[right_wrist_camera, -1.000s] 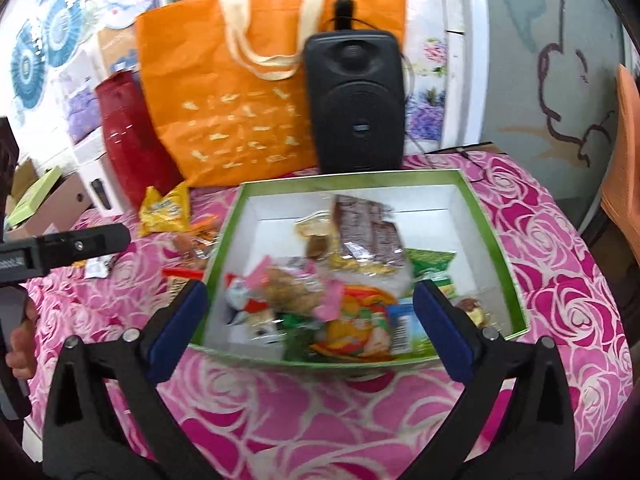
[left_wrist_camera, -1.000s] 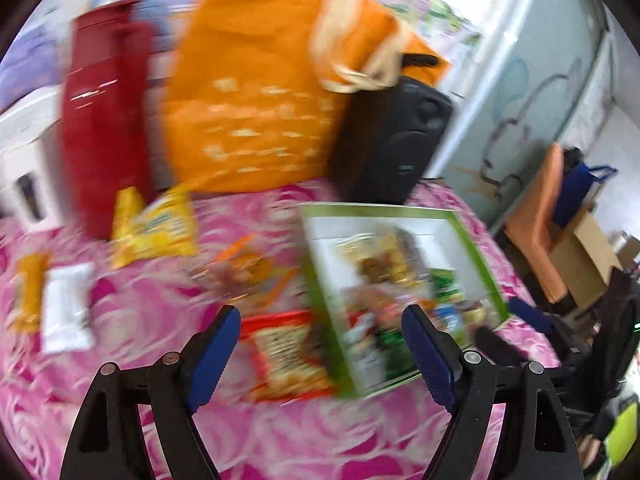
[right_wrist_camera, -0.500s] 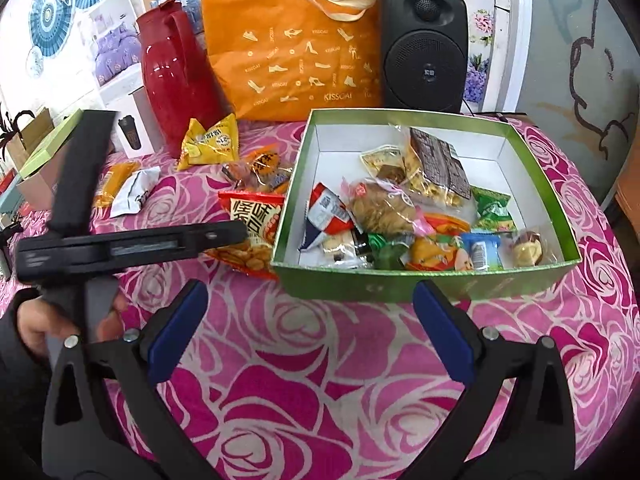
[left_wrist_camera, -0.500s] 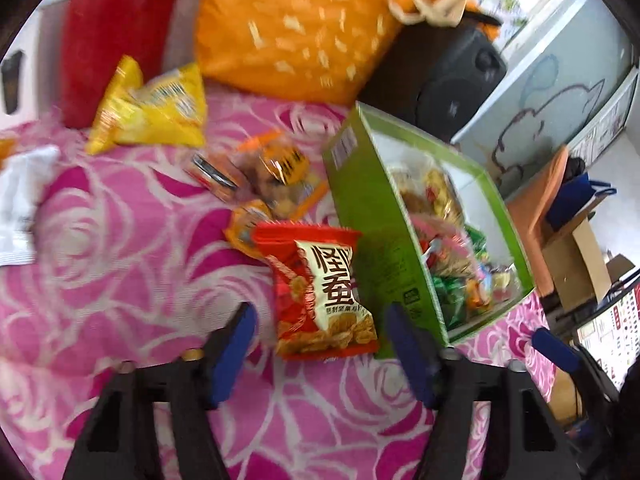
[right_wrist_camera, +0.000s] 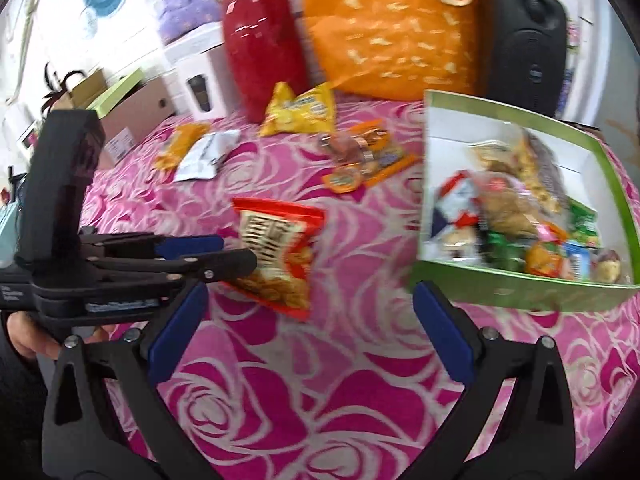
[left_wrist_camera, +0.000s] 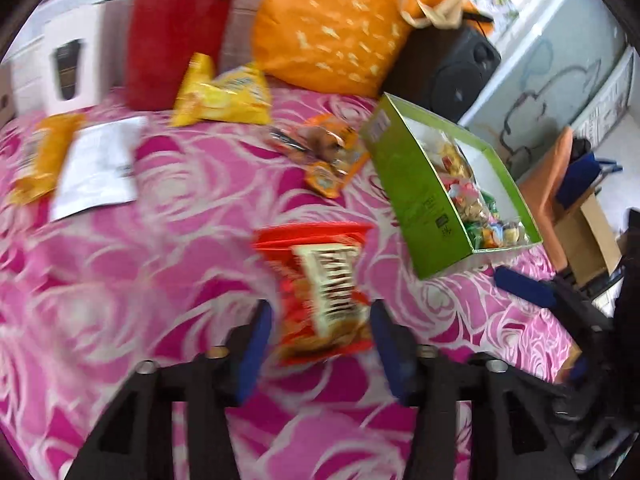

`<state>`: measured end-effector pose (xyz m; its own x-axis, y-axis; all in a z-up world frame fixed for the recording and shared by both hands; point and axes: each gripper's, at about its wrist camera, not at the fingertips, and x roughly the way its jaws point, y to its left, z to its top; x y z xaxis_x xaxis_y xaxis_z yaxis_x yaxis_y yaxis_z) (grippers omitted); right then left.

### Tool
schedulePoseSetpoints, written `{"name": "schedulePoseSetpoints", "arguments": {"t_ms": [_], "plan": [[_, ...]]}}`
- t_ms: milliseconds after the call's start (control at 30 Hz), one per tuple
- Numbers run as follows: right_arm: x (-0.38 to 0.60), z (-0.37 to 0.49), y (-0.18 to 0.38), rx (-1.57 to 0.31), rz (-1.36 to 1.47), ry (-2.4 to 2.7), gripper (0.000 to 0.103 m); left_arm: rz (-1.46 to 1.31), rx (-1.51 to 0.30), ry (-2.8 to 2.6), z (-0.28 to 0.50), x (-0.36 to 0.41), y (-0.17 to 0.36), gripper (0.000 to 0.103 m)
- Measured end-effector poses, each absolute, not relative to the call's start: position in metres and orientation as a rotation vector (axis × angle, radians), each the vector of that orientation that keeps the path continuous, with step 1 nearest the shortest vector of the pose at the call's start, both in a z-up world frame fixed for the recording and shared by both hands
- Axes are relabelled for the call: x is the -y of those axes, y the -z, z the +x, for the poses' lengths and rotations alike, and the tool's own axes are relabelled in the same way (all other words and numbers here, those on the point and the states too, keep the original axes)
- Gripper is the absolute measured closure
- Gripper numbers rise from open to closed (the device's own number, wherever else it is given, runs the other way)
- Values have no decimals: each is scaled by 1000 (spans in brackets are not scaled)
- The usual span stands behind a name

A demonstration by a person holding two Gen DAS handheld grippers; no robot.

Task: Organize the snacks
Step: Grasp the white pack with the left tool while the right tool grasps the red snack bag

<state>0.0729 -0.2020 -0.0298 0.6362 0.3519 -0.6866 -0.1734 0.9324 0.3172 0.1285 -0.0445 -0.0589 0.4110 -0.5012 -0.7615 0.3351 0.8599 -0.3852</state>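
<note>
The left gripper [left_wrist_camera: 320, 344] is sitting at the bottom centre of its own view with its blue pads spread on either side of the lower end of a red snack bag [left_wrist_camera: 320, 292]; whether the pads are actually touching the bag cannot be told through the blur, so the grip is uncertain. In the right wrist view the same gripper [right_wrist_camera: 236, 256] is reaching in from the left edge, held by a hand [right_wrist_camera: 36, 340], its tips meeting the lower left part of the red snack bag [right_wrist_camera: 280, 252], which is lying on the pink rose-patterned tablecloth [right_wrist_camera: 320, 392] in the middle of the frame. The right gripper [right_wrist_camera: 308, 336] is standing wide open at the bottom of its view, holding nothing, its blue pads [right_wrist_camera: 444, 332] apart over the cloth. To the right of the bag, the green box [right_wrist_camera: 520, 288] is sitting with many wrapped snacks inside. In the upper middle of the frame a yellow packet [right_wrist_camera: 304, 112] is lying beside a red jug [right_wrist_camera: 260, 36], with an orange tote bag [right_wrist_camera: 392, 28] and a black speaker [right_wrist_camera: 528, 40] behind the box. A cluster of small orange packets [right_wrist_camera: 364, 156] is lying between the yellow packet and the box, and a white wrapper [right_wrist_camera: 204, 156] and an orange-yellow packet [right_wrist_camera: 176, 148] are lying toward the left.
</note>
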Motion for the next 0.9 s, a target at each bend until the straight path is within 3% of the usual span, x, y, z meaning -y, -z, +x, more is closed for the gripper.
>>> {"name": "schedulePoseSetpoints", "arguments": {"t_ms": [233, 467, 733, 833, 900], "plan": [[159, 91, 36, -860, 210, -378, 7, -280, -924, 305, 144, -34, 43, 32], [153, 111, 56, -931, 248, -301, 34, -287, -922, 186, 209, -63, 50, 32], [165, 117, 63, -952, 271, -262, 42, -189, -1013, 122, 269, -52, 86, 32], [162, 123, 66, -963, 262, -264, 46, -190, -1034, 162, 272, -52, 94, 40], [161, 127, 70, -962, 274, -278, 58, -169, -1029, 167, 268, -52, 93, 45]]}}
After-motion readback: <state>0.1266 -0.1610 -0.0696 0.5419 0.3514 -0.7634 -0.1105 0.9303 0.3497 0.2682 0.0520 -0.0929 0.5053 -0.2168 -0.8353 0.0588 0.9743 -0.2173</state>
